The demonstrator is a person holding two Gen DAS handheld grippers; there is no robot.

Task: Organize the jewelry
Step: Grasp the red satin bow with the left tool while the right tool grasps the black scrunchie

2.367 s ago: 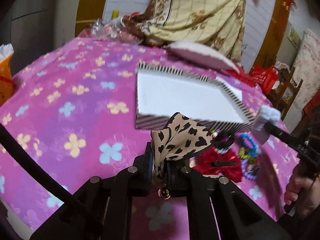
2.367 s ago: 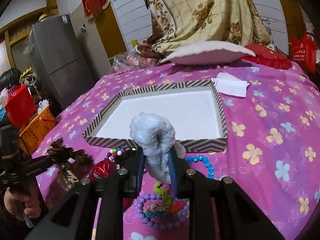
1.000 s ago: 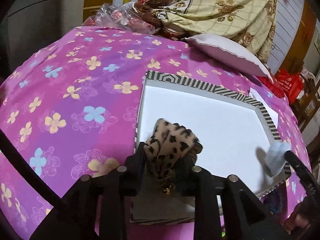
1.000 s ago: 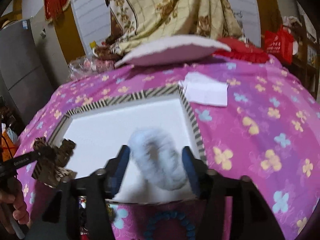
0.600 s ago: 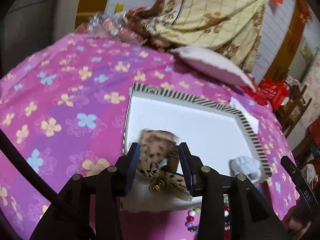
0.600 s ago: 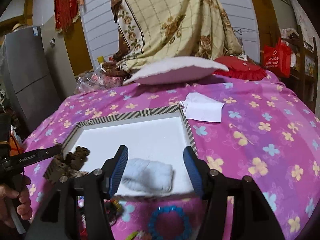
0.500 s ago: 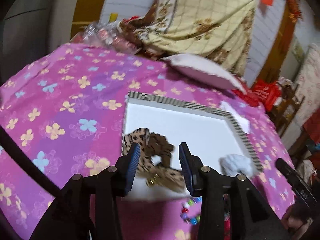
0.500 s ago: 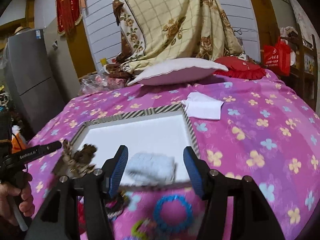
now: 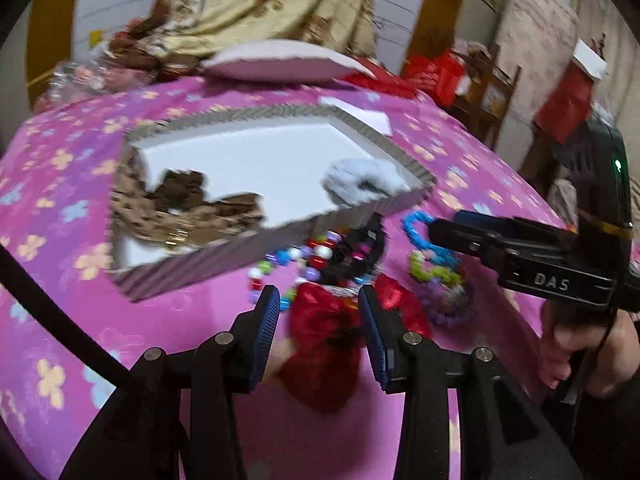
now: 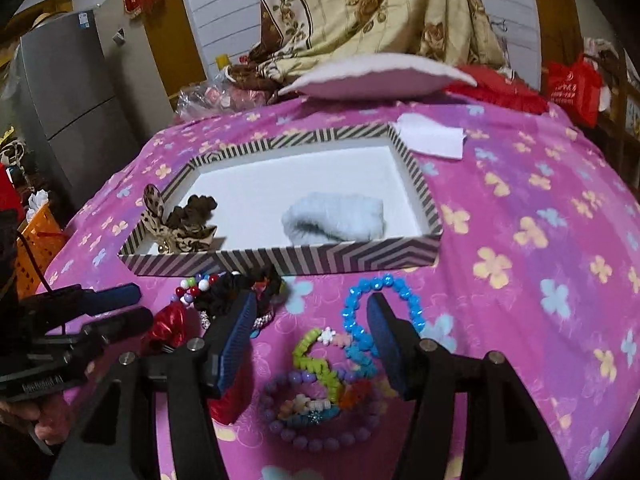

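While flat in tray | blue scrunchie long axis L-R

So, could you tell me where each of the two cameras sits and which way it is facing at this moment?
Left wrist: on the left gripper, angled down at the red bow between its open fingers; the right gripper and a hand show.
Right wrist: on the right gripper, open above the blue bracelet; the left gripper shows.
Shared: striped box, leopard scrunchie, fluffy scrunchie.
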